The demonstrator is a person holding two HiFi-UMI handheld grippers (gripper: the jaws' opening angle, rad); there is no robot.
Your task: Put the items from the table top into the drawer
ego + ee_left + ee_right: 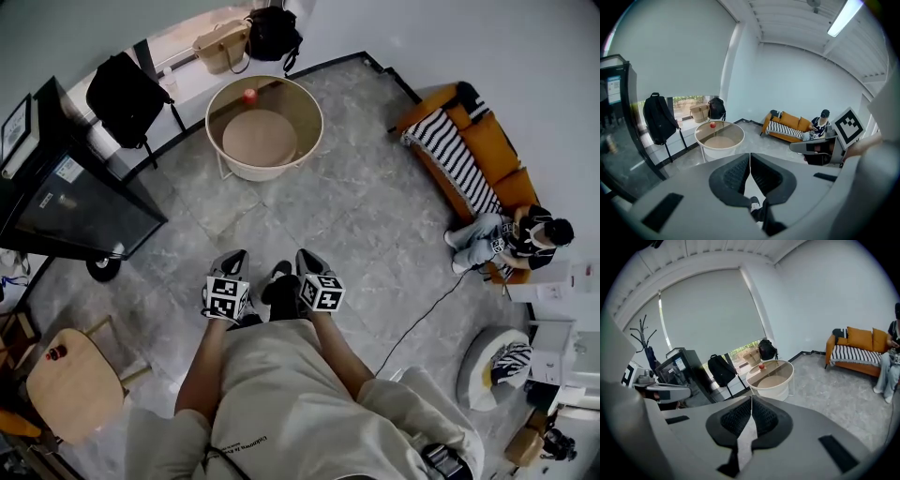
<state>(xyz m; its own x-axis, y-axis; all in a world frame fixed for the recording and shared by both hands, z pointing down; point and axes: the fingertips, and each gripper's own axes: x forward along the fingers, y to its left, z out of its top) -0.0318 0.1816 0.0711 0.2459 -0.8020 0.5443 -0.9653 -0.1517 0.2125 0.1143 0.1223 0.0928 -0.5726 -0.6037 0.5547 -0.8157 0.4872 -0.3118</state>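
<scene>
A small red round item lies on the glass top of a round cream table, far ahead across the floor. The red item shows in the left gripper view, and the same item in the right gripper view, on the table. My left gripper and right gripper are held side by side close to the person's body, well short of the table. The left gripper is shut with nothing in it. The right gripper is shut and holds nothing too. I cannot see a drawer.
A black glass-fronted cabinet on wheels stands at the left, with a black backpack beyond it. A woven bag and a black bag sit by the window. A person sits on an orange sofa. A wooden chair is near left.
</scene>
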